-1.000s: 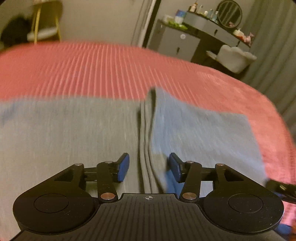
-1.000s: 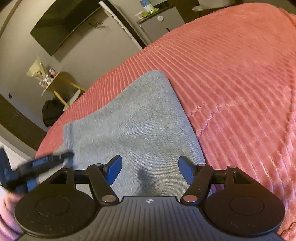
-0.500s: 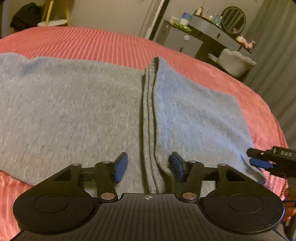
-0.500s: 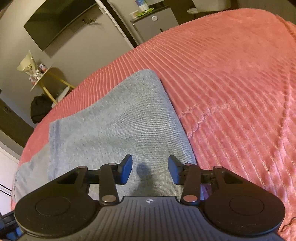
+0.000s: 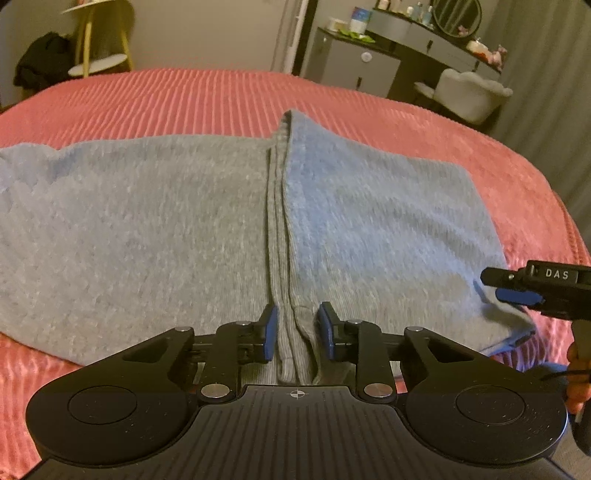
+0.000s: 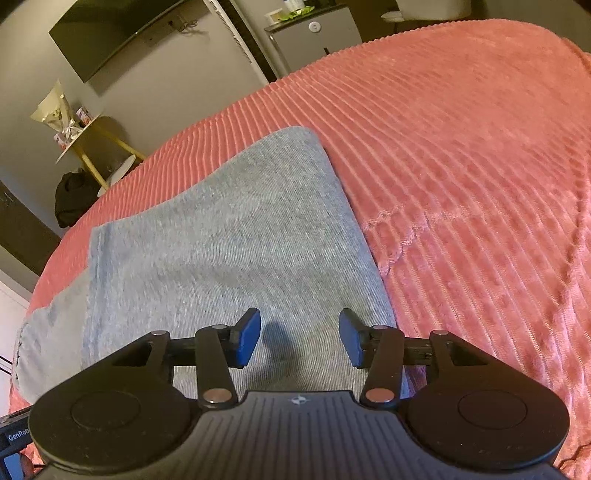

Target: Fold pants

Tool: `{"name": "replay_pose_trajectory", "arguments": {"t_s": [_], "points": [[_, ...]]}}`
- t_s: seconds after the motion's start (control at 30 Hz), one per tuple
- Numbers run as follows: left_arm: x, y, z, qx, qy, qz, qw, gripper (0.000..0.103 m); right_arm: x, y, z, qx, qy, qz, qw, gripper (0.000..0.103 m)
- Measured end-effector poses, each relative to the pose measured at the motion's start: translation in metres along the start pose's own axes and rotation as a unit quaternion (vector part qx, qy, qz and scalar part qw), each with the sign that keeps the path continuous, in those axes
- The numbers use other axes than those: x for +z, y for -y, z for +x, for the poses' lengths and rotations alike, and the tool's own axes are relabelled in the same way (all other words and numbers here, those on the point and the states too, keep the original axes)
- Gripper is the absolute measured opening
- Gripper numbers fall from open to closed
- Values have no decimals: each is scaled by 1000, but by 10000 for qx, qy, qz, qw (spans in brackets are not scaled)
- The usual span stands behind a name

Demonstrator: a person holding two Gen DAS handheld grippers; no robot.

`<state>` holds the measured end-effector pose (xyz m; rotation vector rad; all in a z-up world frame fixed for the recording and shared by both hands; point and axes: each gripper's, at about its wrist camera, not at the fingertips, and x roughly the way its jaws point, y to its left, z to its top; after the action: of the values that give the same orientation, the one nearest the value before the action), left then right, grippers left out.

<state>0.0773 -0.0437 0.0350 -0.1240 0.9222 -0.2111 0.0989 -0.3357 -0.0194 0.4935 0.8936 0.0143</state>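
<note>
Grey pants (image 5: 147,229) lie flat on a pink ribbed bedspread (image 5: 207,96), with one end folded over so a layered edge (image 5: 279,221) runs down the middle. My left gripper (image 5: 295,332) is open, its blue pads straddling the near end of that folded edge. My right gripper (image 6: 299,338) is open just above the folded panel (image 6: 229,236) near its right side. The right gripper also shows in the left wrist view (image 5: 532,286) at the pants' right corner.
The bedspread (image 6: 461,166) stretches wide to the right of the pants. Beyond the bed stand a grey cabinet (image 5: 351,62), a dressing table with a round mirror (image 5: 456,14), a pale chair (image 5: 469,92) and a yellow-legged side table (image 5: 99,62).
My left gripper's jaws have narrowed slightly around the folded edge and the view has drawn back. My right gripper's jaws closed in, then opened wider again. The pants lie as before.
</note>
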Motion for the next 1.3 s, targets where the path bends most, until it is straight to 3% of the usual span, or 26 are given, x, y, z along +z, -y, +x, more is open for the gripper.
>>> {"name": "replay_pose_trajectory", "arguments": {"t_s": [0.3, 0.7, 0.9, 0.97, 1.03, 1.2, 1.3], "points": [[3, 1, -2, 78, -95, -2, 9999, 21, 1, 5, 0, 123, 8, 163, 9998, 49], [7, -19, 2, -291, -237, -289, 9989, 14, 2, 9, 3, 311, 61, 388, 9987, 60], [2, -32, 0, -383, -242, -526, 9976, 9, -10, 18, -20, 507, 63, 1213, 9913, 62], [0, -37, 0, -229, -257, -595, 9976, 4, -17, 22, -30, 550, -85, 1370, 9890, 62], [-5, -43, 5, -36, -389, -693, 9968, 4, -16, 24, -36, 521, -271, 1307, 9897, 62], [-11, -48, -5, -239, -135, -1010, 9945, 5, -12, 28, -50, 516, -71, 1291, 9903, 65], [-6, -40, -14, -535, 167, -1111, 9922, 19, -10, 18, -46, 727, -37, 960, 9927, 70]]}}
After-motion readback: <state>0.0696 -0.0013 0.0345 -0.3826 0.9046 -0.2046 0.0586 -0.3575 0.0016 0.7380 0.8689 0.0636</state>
